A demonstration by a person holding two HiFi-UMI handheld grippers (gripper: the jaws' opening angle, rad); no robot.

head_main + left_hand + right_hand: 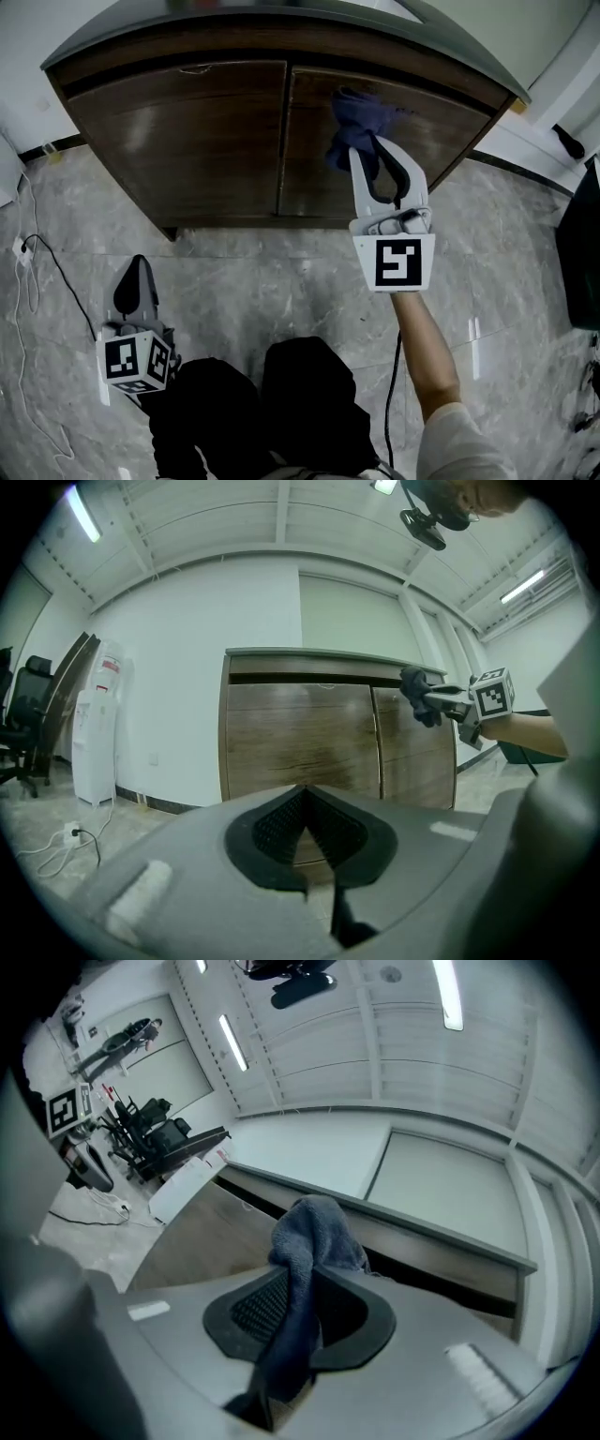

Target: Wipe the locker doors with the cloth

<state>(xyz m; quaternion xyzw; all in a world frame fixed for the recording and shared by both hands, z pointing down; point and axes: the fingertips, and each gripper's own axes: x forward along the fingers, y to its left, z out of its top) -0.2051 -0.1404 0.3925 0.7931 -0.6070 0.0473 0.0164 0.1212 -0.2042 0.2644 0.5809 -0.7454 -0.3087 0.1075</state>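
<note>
The right gripper (375,155) clamps the blue cloth (356,114) at the top of the right locker door (314,169). The left gripper (137,281) hangs low over the floor (281,281), jaws together and empty.

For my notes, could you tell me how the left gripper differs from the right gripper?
The right gripper is clamped on a blue cloth; the left gripper is shut on nothing. The right gripper is up at the right locker door; the left gripper hangs low over the floor. Both carry marker cubes.
</note>
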